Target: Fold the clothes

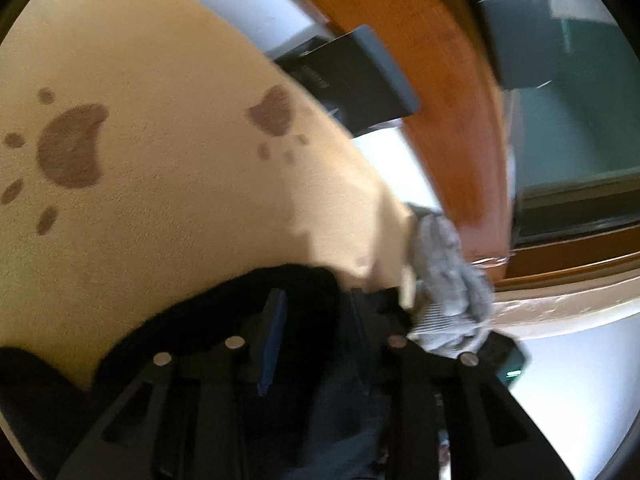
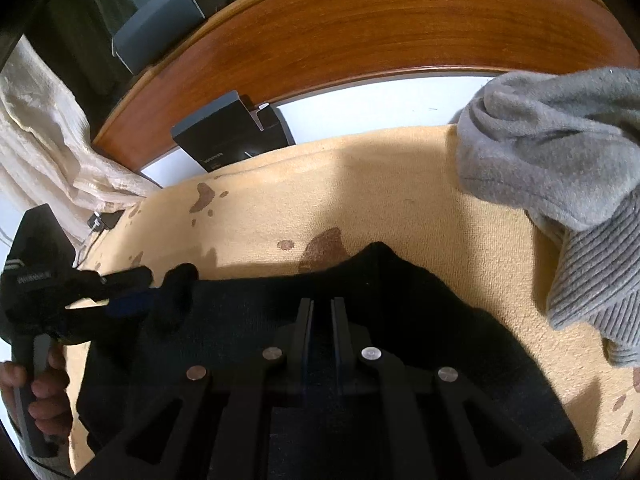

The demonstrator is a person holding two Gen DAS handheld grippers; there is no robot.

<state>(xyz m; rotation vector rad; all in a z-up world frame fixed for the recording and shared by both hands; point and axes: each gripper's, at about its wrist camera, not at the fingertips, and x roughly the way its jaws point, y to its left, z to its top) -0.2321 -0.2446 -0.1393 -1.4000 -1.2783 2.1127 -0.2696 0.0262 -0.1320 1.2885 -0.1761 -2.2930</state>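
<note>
- Where the two wrist views overlap, a black garment (image 2: 400,320) lies spread across a cream towel (image 2: 380,200) printed with brown paw marks; the towel covers a white surface (image 2: 380,104).
- Right gripper (image 2: 320,312): jaws drawn together, black cloth pinched between them near a raised peak in the garment's far edge.
- Left gripper (image 2: 132,292): seen from the right wrist view at the garment's left corner, held by a hand (image 2: 44,392); its fingers straddle a bunched fold of the black cloth. In its own blurred view the left gripper (image 1: 316,320) has jaws partly apart with dark fabric between them; whether the pads press on it cannot be told.
- Grey garment (image 2: 560,168): crumpled heap with a ribbed cuff, on the towel's far right part, apart from the black garment.
- Containers: a dark flat box (image 2: 236,136) lies on the white surface just beyond the towel's far edge, closed, contents unseen; a grey-green carton (image 2: 160,28) stands behind the headboard with a flap open, interior not visible.
- Edges: a wooden headboard (image 2: 380,28) bounds the far side; a pale crinkled cloth (image 2: 44,140) hangs at the left. Bare towel lies open between the black garment and the far edge, and between the two garments.
- Writing: small pale lettering on the dark flat box and on the left gripper's body, both too blurred to read.
</note>
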